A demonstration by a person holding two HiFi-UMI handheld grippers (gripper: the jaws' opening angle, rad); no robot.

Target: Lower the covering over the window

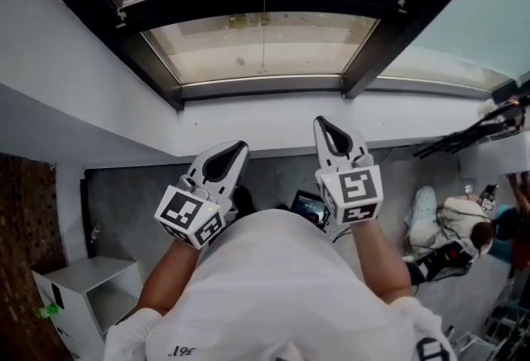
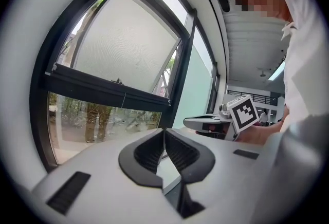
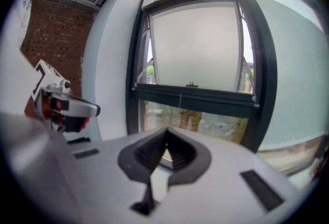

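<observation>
Two grippers were counted. The left gripper (image 1: 238, 146) and the right gripper (image 1: 320, 122) were each clenched tight, nothing between the jaws, held side by side facing the window and short of it. One blind (image 3: 195, 45) hung inside the one dark window frame (image 3: 264, 79), covering the upper part down to its single bottom bar (image 3: 195, 95). One thin cord (image 3: 180, 99) hung from that bar. The glass beneath was uncovered. Only the head view recorded one white cabinet (image 1: 87, 285) and one other person (image 1: 451, 235) on the floor. Each gripper view showed the opposite gripper side-on.
</observation>
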